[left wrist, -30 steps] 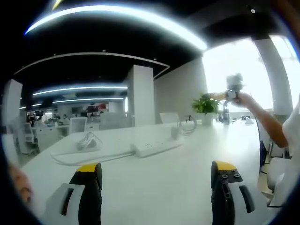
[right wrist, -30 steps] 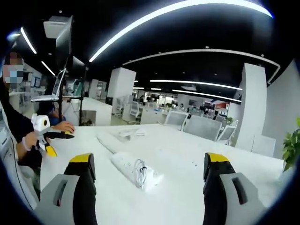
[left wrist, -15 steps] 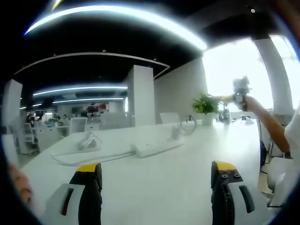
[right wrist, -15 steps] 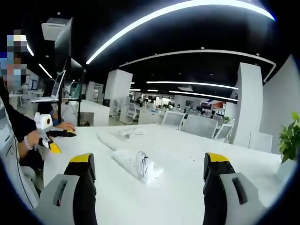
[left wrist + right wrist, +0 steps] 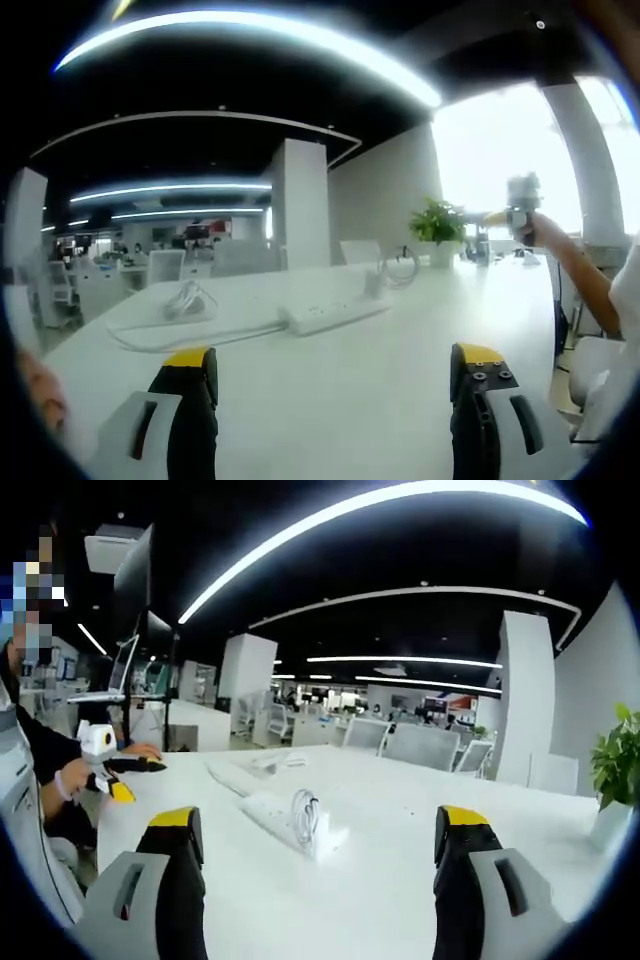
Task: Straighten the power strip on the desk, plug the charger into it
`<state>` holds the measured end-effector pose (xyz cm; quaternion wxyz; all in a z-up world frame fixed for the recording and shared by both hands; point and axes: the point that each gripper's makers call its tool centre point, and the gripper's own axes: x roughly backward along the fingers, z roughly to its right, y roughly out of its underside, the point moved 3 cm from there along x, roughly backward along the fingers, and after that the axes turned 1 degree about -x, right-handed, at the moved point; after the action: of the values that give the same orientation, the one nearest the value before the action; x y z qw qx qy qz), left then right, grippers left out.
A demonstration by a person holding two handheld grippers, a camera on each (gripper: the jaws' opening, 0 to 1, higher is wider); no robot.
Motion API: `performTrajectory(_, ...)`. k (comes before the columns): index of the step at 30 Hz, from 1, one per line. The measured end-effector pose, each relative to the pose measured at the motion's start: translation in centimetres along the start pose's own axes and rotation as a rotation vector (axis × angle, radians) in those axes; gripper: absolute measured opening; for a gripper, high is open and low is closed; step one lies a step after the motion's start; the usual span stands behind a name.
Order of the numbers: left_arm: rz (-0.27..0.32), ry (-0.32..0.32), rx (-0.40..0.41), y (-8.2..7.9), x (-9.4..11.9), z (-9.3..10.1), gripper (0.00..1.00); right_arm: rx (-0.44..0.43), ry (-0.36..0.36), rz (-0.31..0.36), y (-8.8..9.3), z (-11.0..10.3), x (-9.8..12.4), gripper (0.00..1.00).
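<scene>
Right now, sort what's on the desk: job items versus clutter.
For the job:
- power strip, lying at an angle on the desk
- charger with coiled cable, beside the strip
- left claw and right claw, both open

Just lying about:
- potted plant
- bundled white cable

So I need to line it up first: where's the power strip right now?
In the left gripper view the power strip lies mid-desk, beyond the open tool, with the potted plant farther back to its right.
</scene>
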<state>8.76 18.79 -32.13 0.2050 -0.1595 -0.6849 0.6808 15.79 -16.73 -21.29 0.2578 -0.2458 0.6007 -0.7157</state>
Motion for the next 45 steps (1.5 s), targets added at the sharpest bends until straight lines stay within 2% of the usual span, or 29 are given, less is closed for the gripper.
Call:
performTrajectory(5, -0.001, 0.001, -0.001, 0.0, 0.0, 0.0, 0.99, -0.012, 0.003, -0.001, 1.2, -0.1, 0.4, 0.95)
performTrajectory(45, 0.010, -0.009, 0.011, -0.1, 0.2, -0.6, 0.99, -0.106, 0.071, -0.008, 6.5, -0.1, 2.9, 0.93)
